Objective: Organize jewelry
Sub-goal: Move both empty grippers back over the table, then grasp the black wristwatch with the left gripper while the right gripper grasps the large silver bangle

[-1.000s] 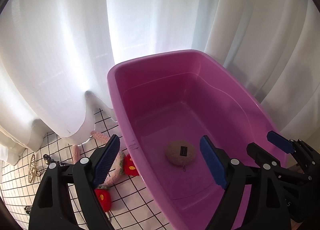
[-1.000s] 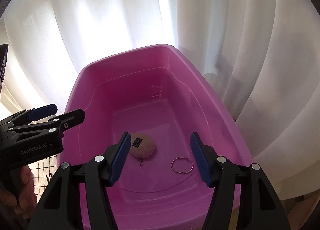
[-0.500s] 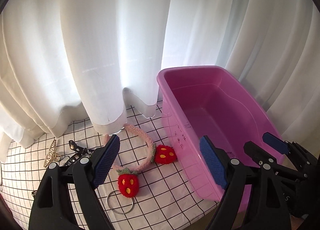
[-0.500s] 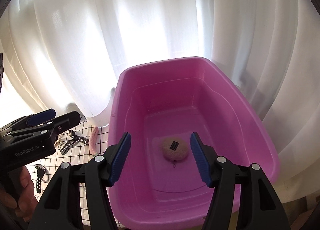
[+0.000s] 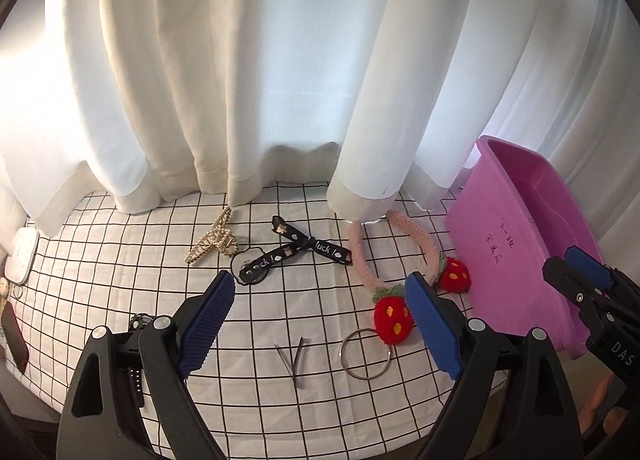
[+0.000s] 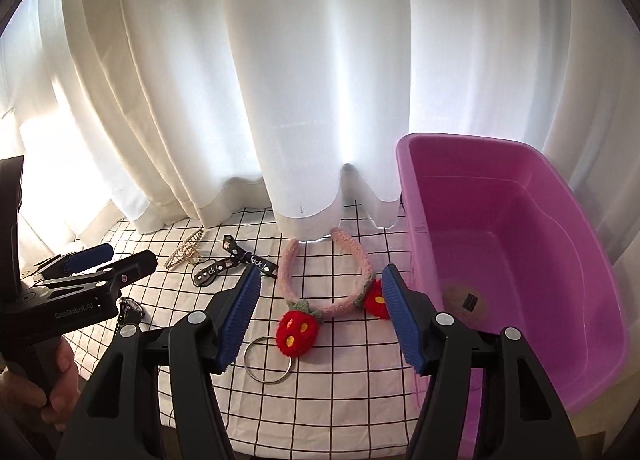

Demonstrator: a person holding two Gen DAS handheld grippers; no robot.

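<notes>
My left gripper (image 5: 320, 278) hovers over the checked cloth (image 5: 120, 260), its jaws opening with nothing between them. Below it lie two thin hairpins (image 5: 294, 356) and a metal ring (image 5: 366, 354). Further back are a black ribbon bow (image 5: 304, 250) and a gold claw clip (image 5: 212, 238). A pink knitted headband (image 5: 362, 256) with red strawberry ends lies to the right. My right gripper (image 6: 322, 271) stands open and empty above the headband (image 6: 352, 252) and the ring (image 6: 268, 360). The pink tub (image 6: 460, 140) at right holds a beige puff (image 6: 466, 300).
White curtains (image 5: 280, 80) hang down onto the back of the cloth. A white device (image 5: 22, 256) and a dark flat object (image 5: 14, 336) sit at the far left edge. A watch (image 6: 130, 310) lies partly hidden near the left gripper. The cloth's front edge runs close below both grippers.
Both grippers swung left, away from above the tub and out over the checked cloth. The tub now sits at the right of both views, and the jewelry has come into sight.
</notes>
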